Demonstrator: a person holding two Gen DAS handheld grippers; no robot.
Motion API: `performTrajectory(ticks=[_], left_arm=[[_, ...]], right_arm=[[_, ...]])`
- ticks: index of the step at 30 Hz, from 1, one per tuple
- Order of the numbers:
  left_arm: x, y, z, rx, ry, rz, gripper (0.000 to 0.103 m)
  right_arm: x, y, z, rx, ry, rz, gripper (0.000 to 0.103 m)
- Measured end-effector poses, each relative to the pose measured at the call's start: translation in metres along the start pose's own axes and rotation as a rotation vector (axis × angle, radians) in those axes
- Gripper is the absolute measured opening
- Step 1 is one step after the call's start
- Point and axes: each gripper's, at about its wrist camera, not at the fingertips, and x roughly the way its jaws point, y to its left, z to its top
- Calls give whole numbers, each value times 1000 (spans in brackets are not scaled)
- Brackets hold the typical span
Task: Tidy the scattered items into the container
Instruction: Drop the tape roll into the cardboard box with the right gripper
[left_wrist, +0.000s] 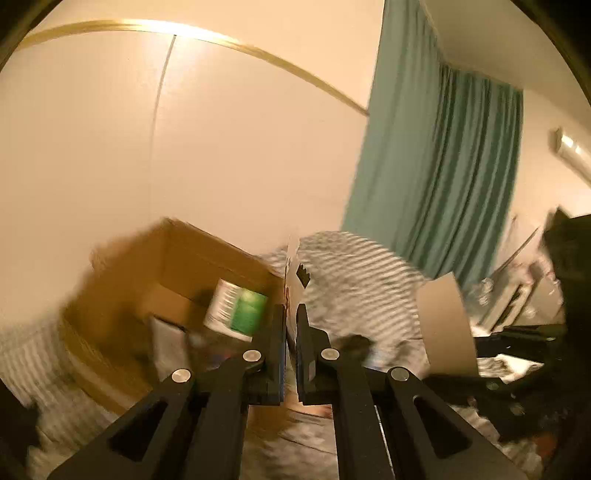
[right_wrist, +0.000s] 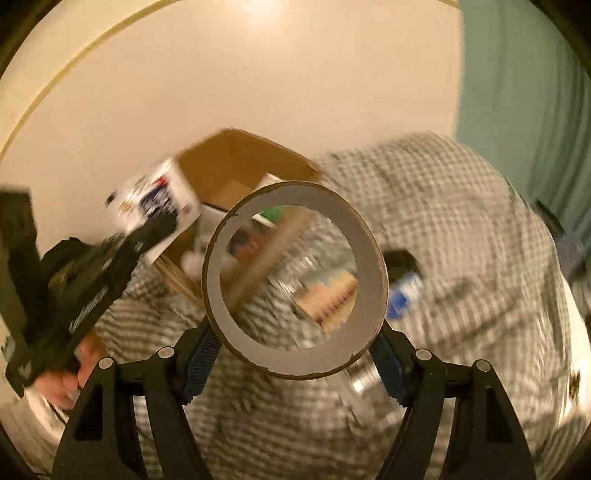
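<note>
The right gripper (right_wrist: 295, 343) clamps a brown cardboard ring (right_wrist: 295, 280) by its outer wall, its open bore facing the camera, axis along the fingers. The left gripper (left_wrist: 291, 325) pinches a thin white printed card (left_wrist: 295, 273) edge-on, upright, beside the open box (left_wrist: 177, 266), which seems half filled on the checked cloth (right_wrist: 443, 206).

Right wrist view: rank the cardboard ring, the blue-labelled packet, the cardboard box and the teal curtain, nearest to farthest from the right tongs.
1. Cardboard ring, gripped between the right tongs.
2. Blue-labelled packet, on the checked cover just right of the ring.
3. Cardboard box, beyond the ring, upper left.
4. Teal curtain, far right, behind the bed.
</note>
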Motion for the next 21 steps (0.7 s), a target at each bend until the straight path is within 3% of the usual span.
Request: performTrajectory(ticks=[3, 6, 10, 12, 13, 15, 16, 17, 21], left_arm=[[17, 35, 0, -12, 9, 59, 4], [36, 66, -13, -49, 58, 58, 4], [46, 82, -22, -54, 96, 76, 4], [46, 85, -25, -59, 96, 69, 10], [45, 84, -26, -52, 98, 70, 18], [45, 82, -27, -40, 101, 79, 44], [41, 79, -28, -35, 91, 93, 69], [36, 75, -30, -34, 76, 109, 87], [17, 55, -33, -35, 29, 119, 94]], right_arm=[[33, 25, 31, -26, -11, 40, 74], [73, 42, 54, -30, 3, 77, 74], [131, 54, 73, 0, 29, 115, 75], [146, 52, 77, 47, 35, 153, 79], [150, 50, 79, 83, 38, 148, 88], [150, 43, 81, 142, 14, 128, 92], [144, 39, 80, 162, 4, 131, 92], [139, 36, 79, 173, 0, 135, 92], [95, 18, 63, 195, -36, 91, 92]])
